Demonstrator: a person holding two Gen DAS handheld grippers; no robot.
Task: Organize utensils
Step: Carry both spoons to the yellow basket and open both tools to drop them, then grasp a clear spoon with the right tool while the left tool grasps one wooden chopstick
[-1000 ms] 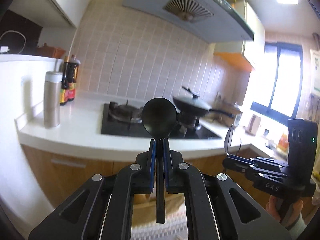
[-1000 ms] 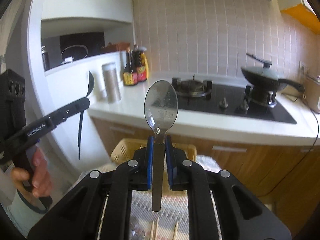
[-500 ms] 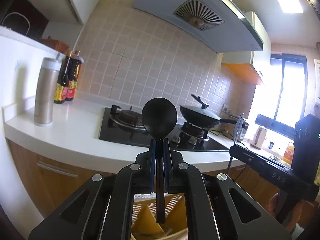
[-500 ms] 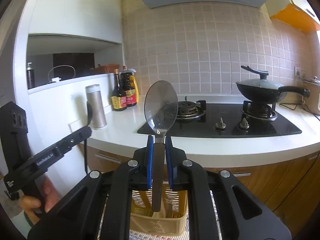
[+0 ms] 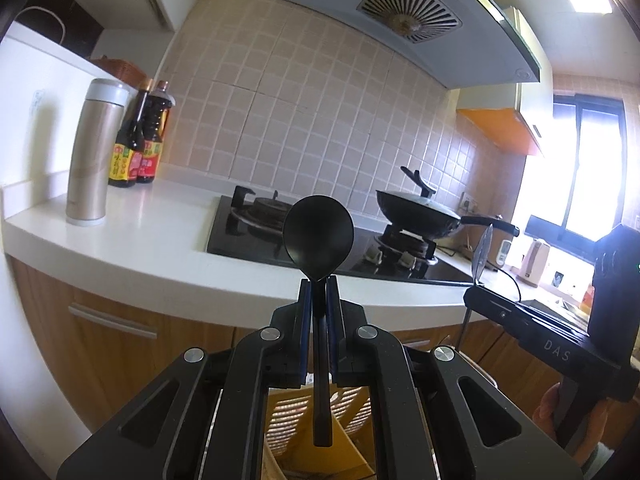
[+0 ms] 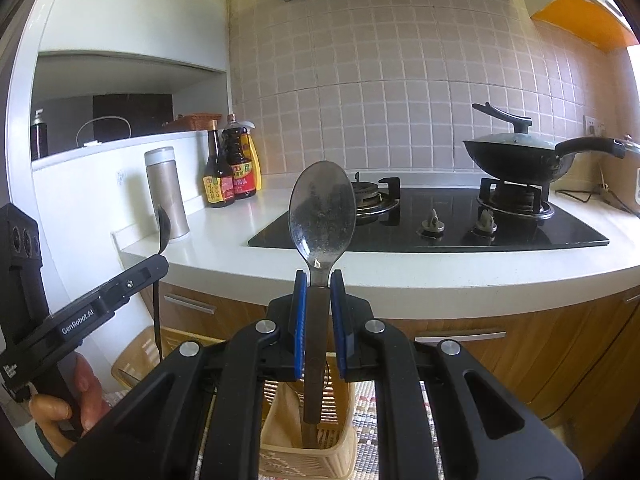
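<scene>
**Spoons being lowered toward the basket**

Left wrist: the black spoon (image 5: 319,236) is being held upright, clamped in the left gripper (image 5: 319,300); the yellow basket (image 5: 294,412), hidden a second ago, is now showing below.

Right wrist: the metal spoon (image 6: 322,220) is being gripped tight by the right gripper (image 6: 319,300), its handle hanging over the basket (image 6: 308,444). Both are judged nearly ready for dropping in.

On your white countertop (image 6: 400,272) the black gas hob (image 6: 500,228) sits inset, with a lidded wok (image 6: 520,156) on its right burner. At the counter's left end you have a steel flask (image 6: 166,192) and, just beside it, two dark sauce bottles (image 6: 228,172) against the tiled wall.
</scene>
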